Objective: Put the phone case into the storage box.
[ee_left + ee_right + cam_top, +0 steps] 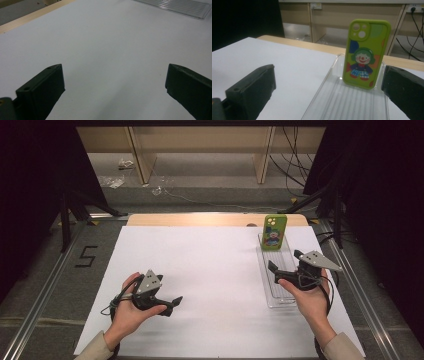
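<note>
- Right gripper [284, 262]: jaws spread, empty, held over the near half of a clear ribbed tray [269, 292].
- Phone case [365, 53]: green, clown print, upright at the tray's far end, ahead of those jaws; its foot is blurred behind the tray wall.
- Left gripper [172, 304]: jaws spread, empty, over the white sheet [200, 270], well apart from the tray.

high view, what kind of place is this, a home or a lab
Most likely a lab recording bench: a white table framed by metal rails, loose cables on the floor behind, and a taped number beside the table.
</note>
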